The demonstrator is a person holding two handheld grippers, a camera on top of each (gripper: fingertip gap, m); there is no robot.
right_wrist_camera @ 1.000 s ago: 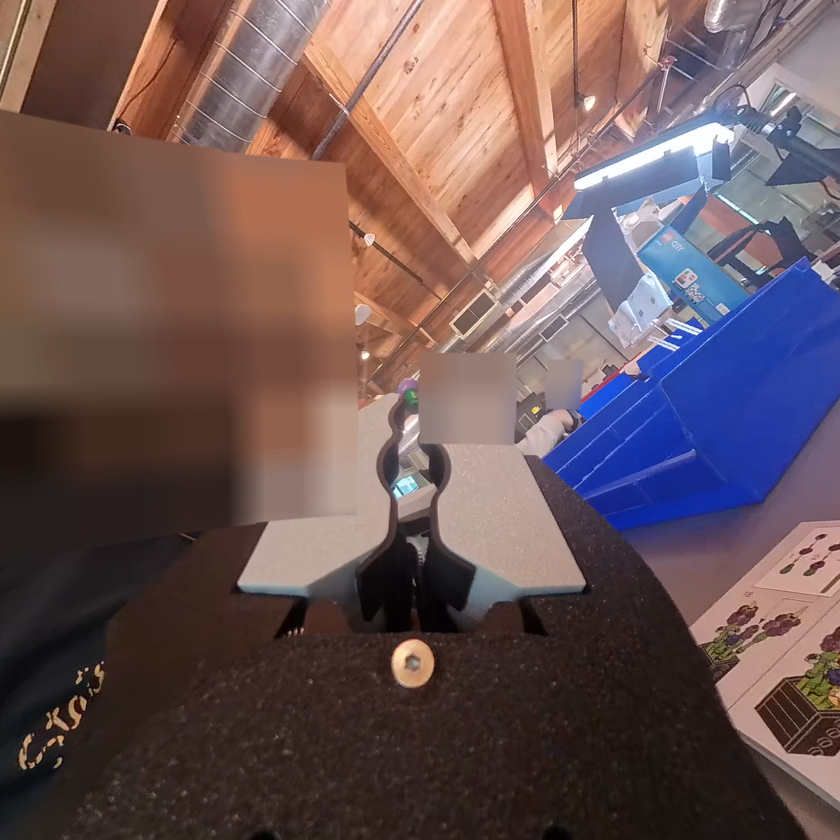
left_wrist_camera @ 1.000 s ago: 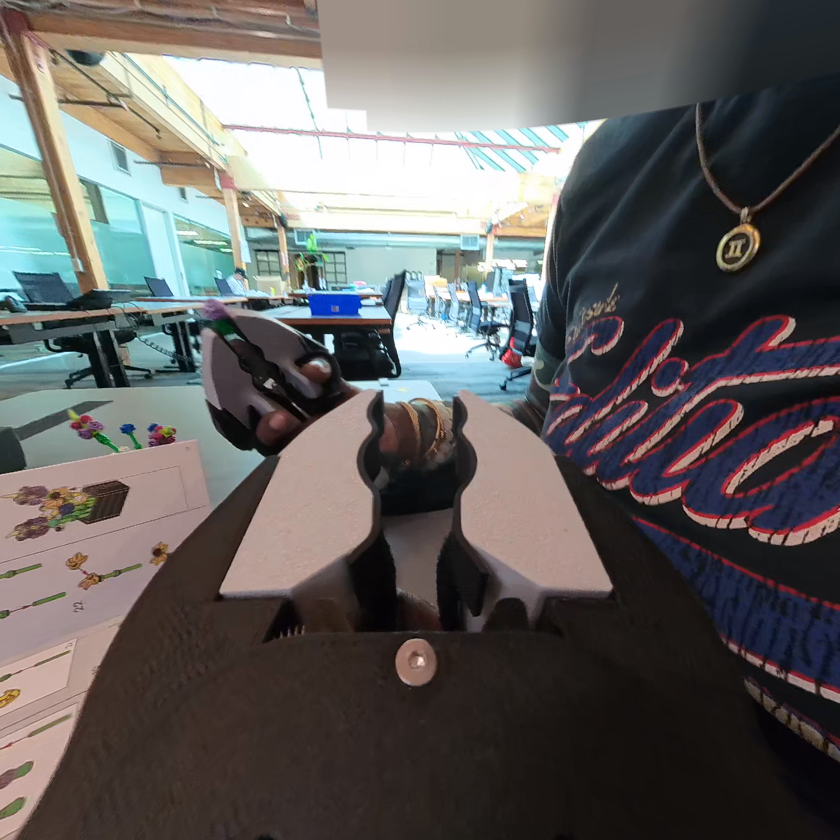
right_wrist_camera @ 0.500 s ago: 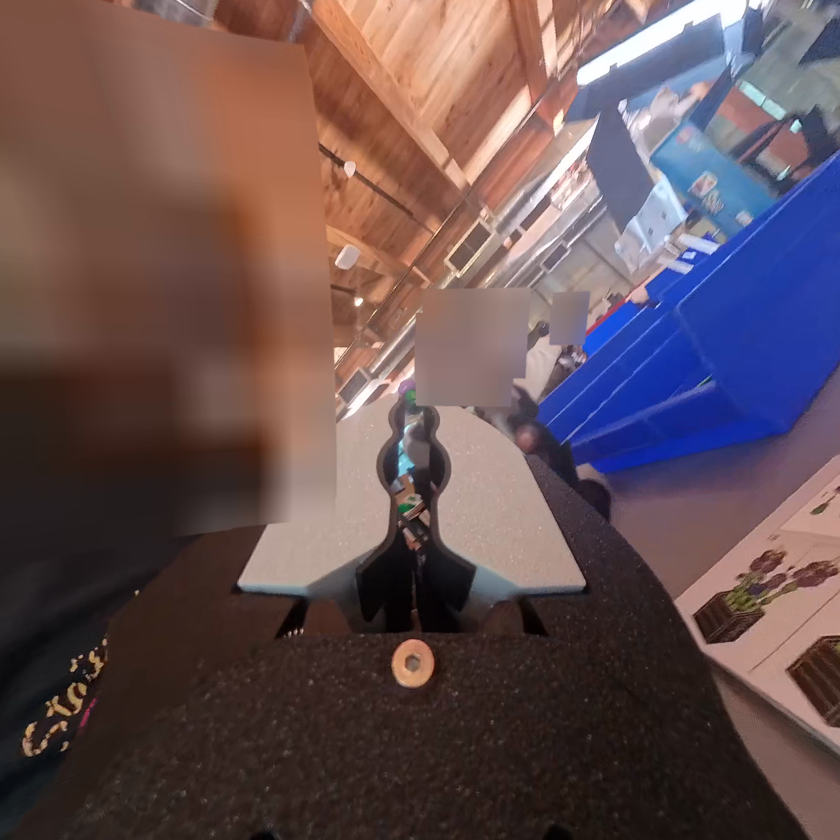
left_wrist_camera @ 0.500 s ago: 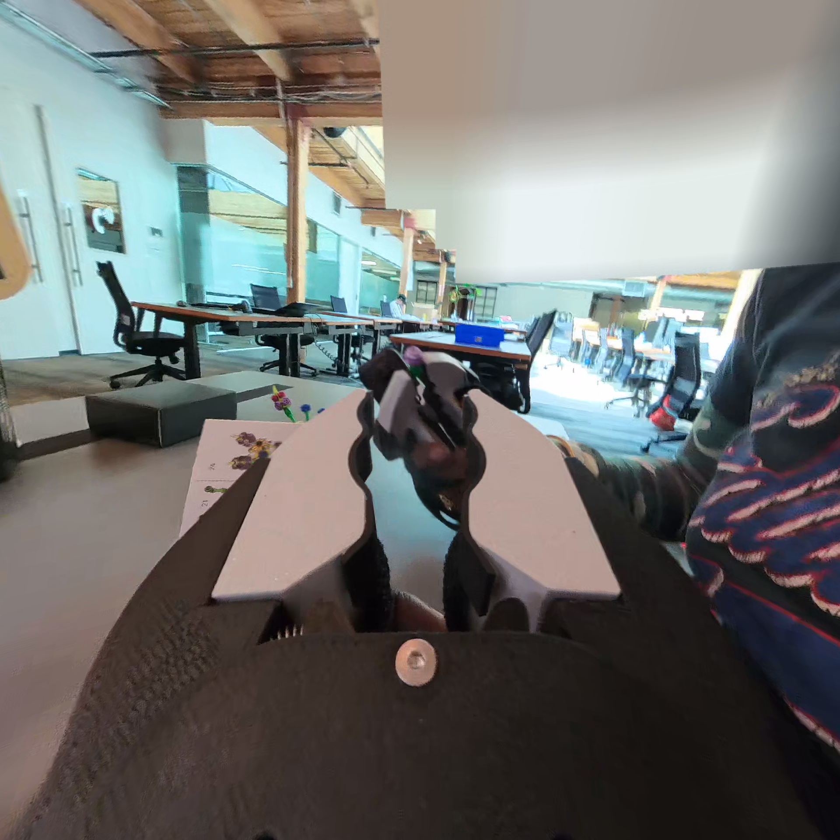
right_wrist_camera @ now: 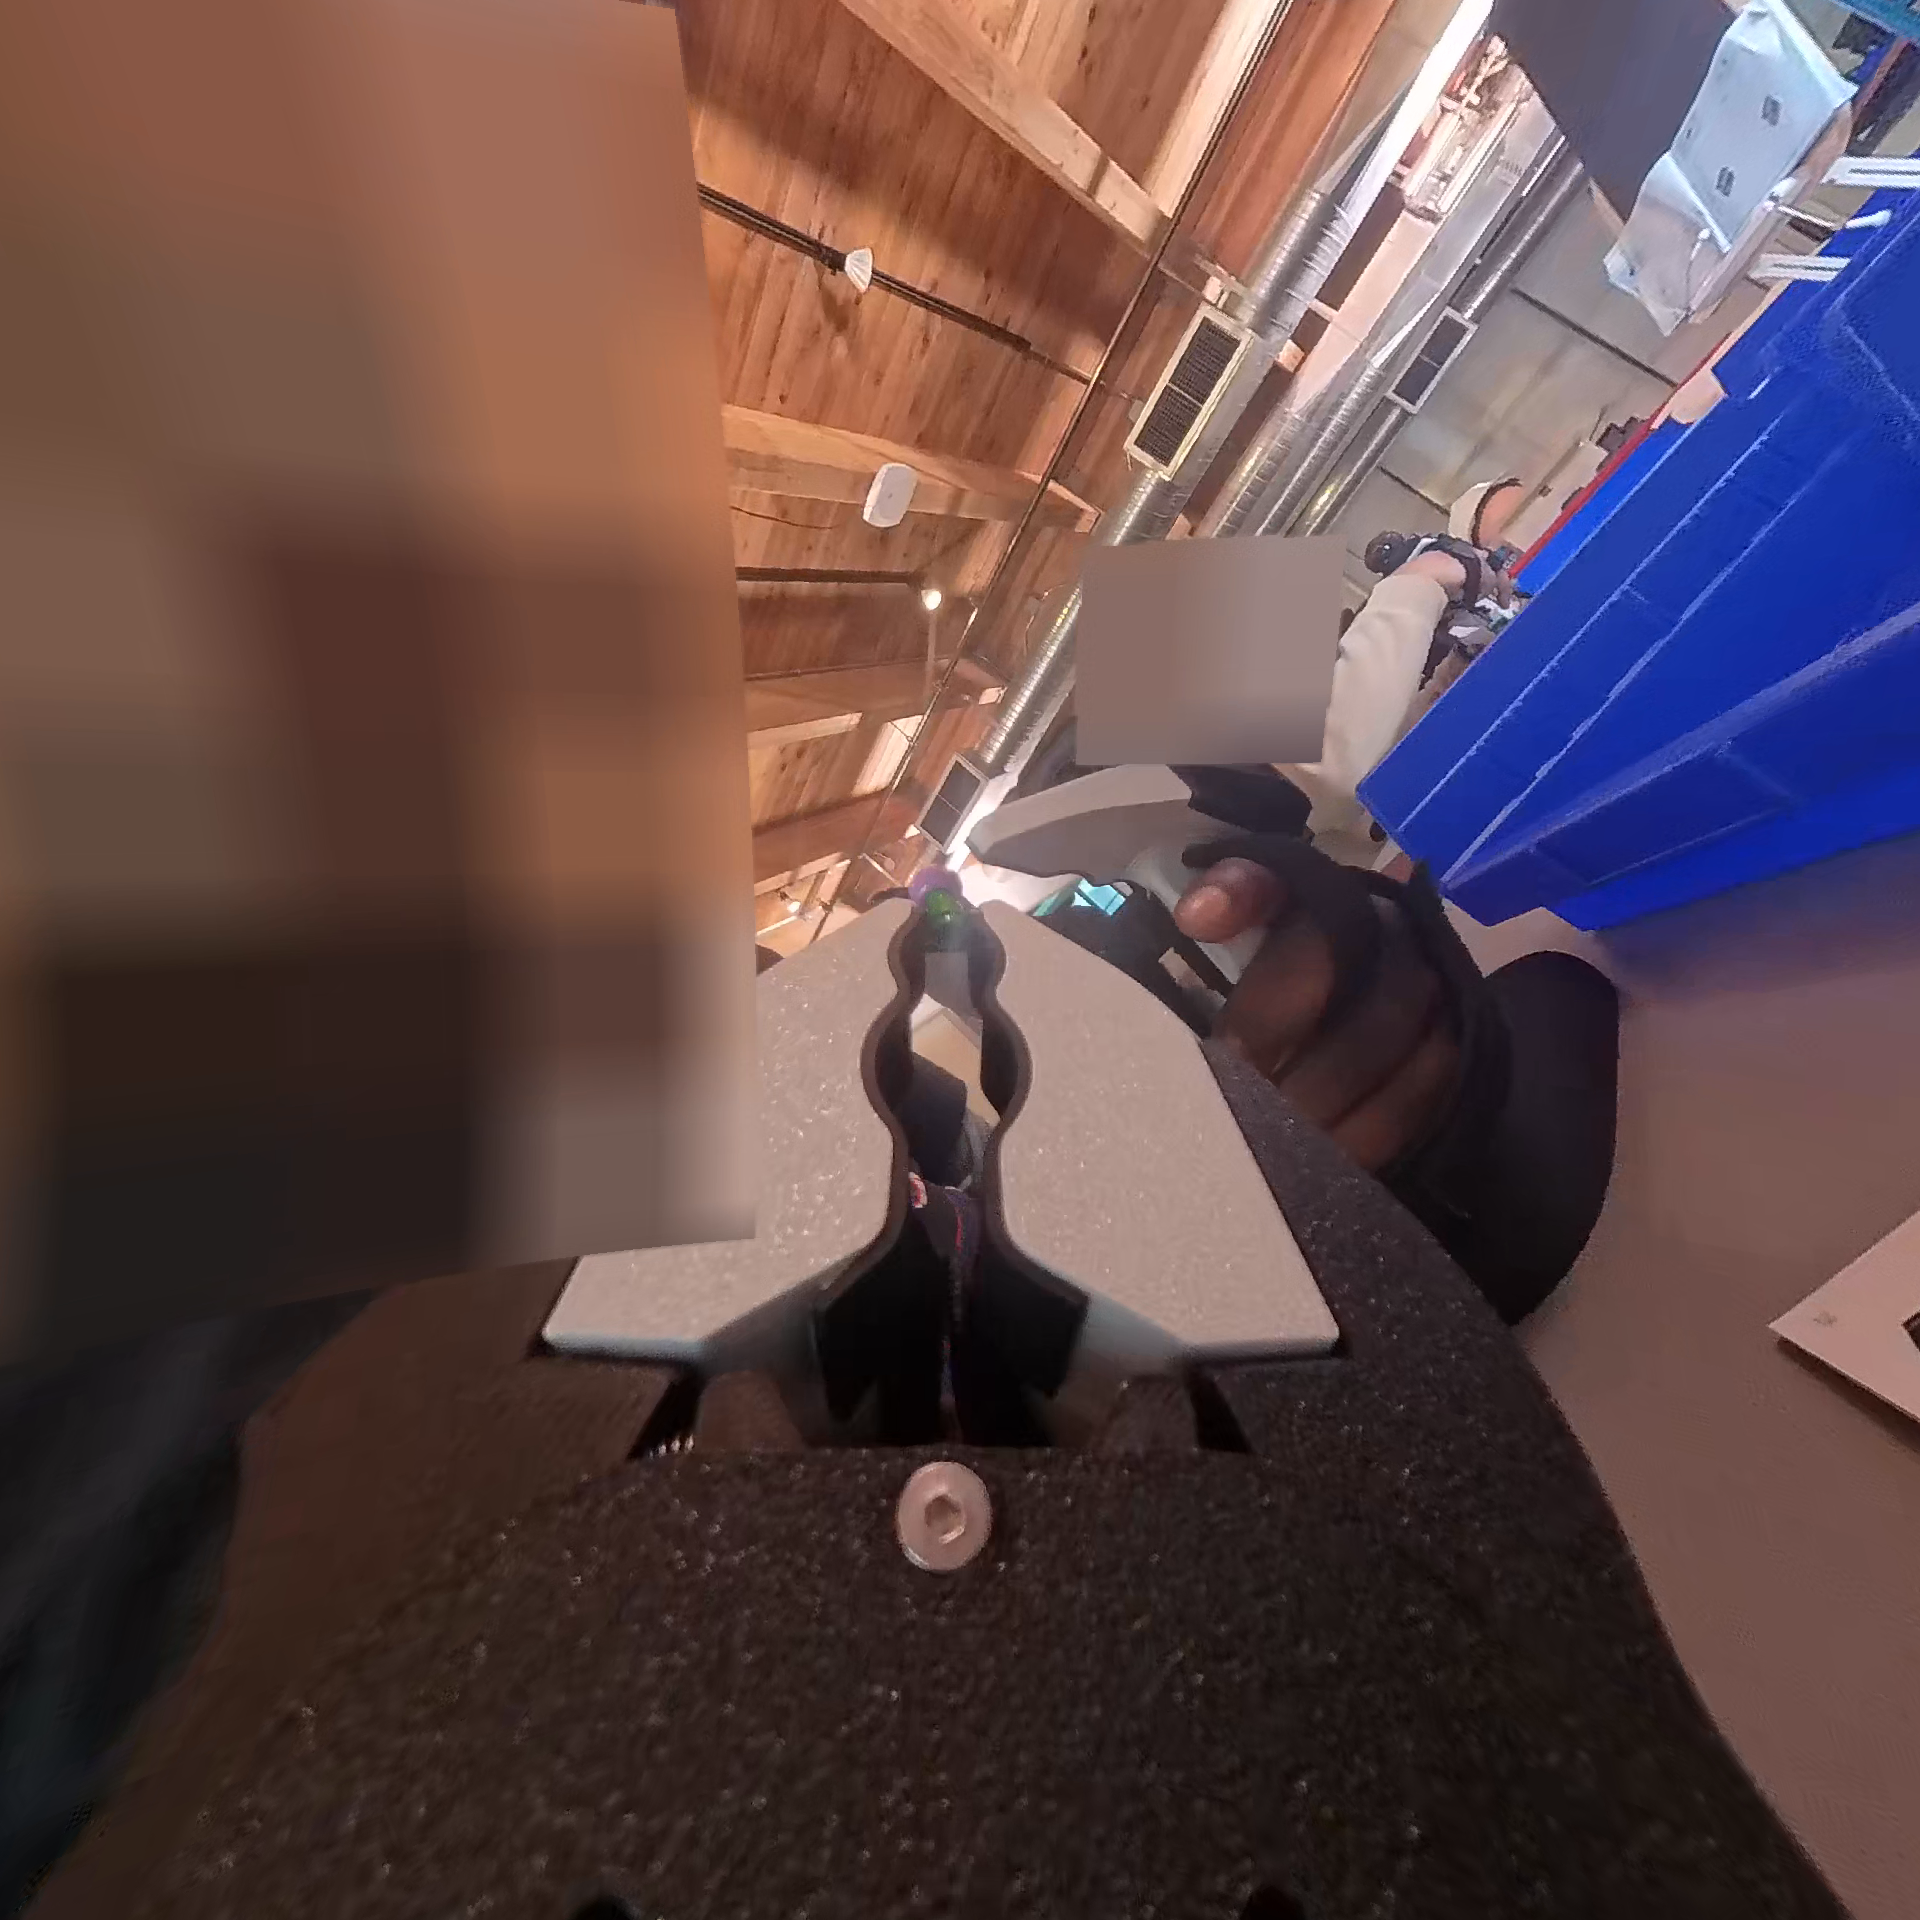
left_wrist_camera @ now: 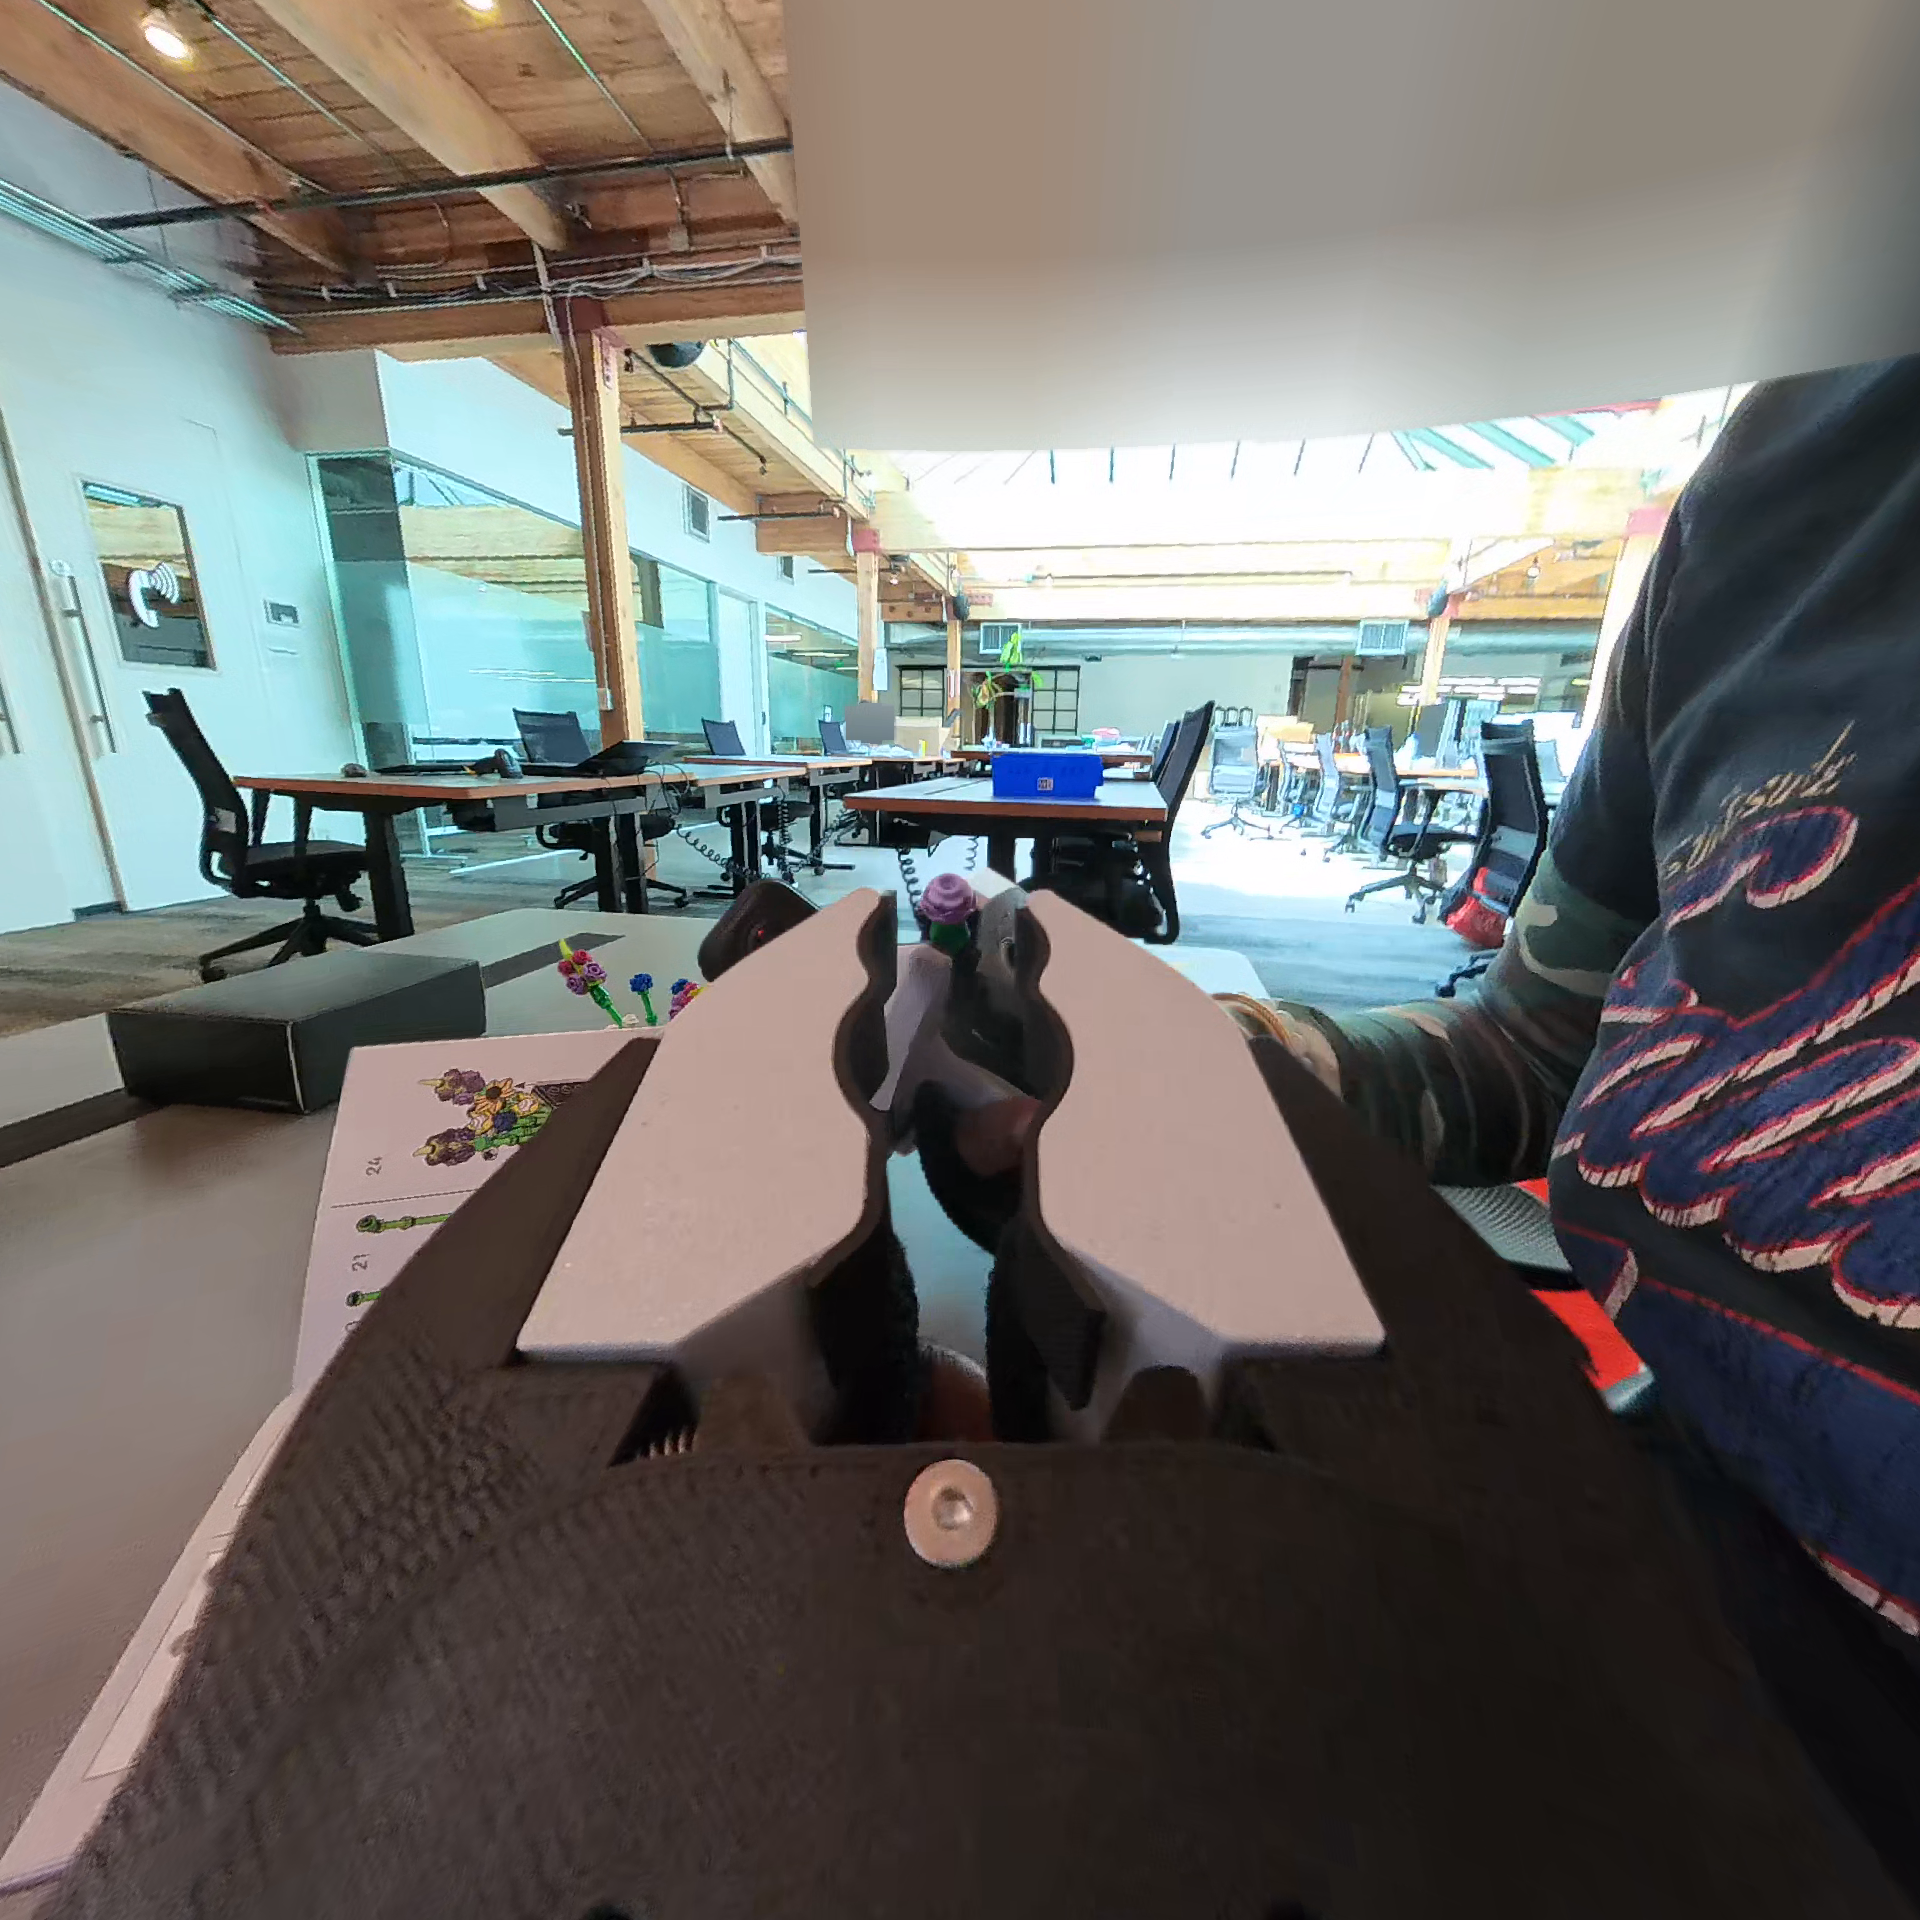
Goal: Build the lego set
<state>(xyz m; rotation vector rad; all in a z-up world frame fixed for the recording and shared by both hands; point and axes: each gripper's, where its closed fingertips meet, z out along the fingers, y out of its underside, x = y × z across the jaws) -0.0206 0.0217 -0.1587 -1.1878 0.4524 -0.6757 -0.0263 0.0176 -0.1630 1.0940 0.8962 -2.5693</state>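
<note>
Instruction booklet (left_wrist_camera: 436, 1132) flat on surface (left_wrist_camera: 135, 1278) left of and below left gripper (left_wrist_camera: 958, 914), finished flowers (left_wrist_camera: 623, 987) beyond it. Left gripper parted, empty. Right gripper (right_wrist_camera: 942, 914) closed on flower stem (right_wrist_camera: 940, 902) at fingertips, raised off surface; long axis roughly upright, purple bud topmost. Risks, judged: thin tip-hold could slip or twist stem; left gripper closing off-line could knock it loose.

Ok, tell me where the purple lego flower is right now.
The purple lego flower is pinched at the tips of the right gripper, raised above the table; in the left wrist view it shows just beyond the left gripper.
</note>
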